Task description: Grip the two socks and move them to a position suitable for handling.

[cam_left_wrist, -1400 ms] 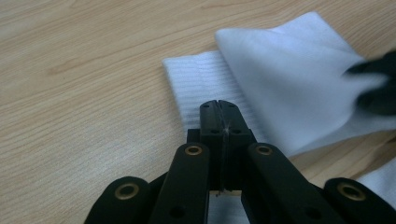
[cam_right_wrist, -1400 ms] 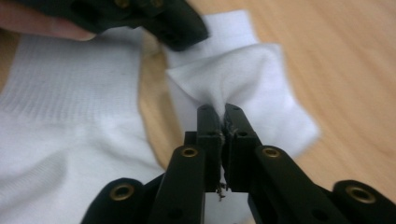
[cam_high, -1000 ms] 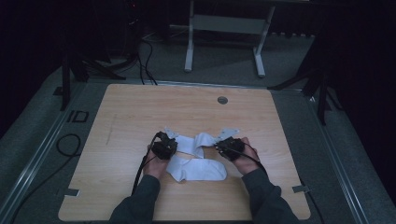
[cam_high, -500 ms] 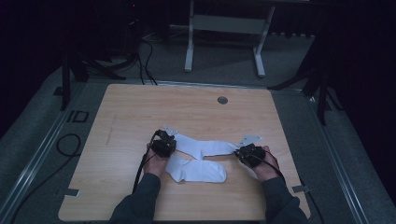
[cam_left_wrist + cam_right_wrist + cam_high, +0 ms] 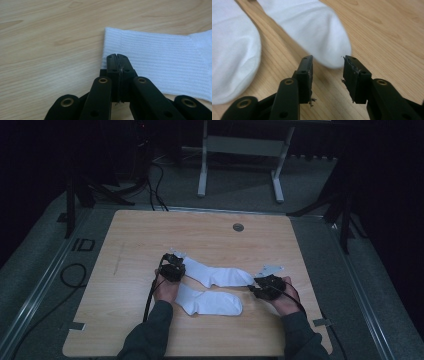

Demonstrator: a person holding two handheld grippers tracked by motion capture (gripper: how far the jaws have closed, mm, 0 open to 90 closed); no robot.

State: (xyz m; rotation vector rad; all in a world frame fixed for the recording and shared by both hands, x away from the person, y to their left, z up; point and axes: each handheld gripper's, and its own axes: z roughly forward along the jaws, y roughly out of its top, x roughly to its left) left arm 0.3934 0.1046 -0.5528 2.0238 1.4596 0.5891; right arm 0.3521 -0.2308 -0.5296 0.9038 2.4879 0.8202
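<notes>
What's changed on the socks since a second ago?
The right hand-held gripper pulled the toe of the upper sock out toward the table's right side, stretching it flat; its jaws have just been opening, and the toe now lies free just ahead of them. The left hand-held gripper stays shut on that sock's cuff, and the lower sock has not moved.

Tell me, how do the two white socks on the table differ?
The far sock lies stretched between both tools, its cuff clamped by the left hand-held gripper; the near sock lies loose, ungripped. The far sock's toe sits just ahead of the open right hand-held gripper. Both are white and lie flat.
</notes>
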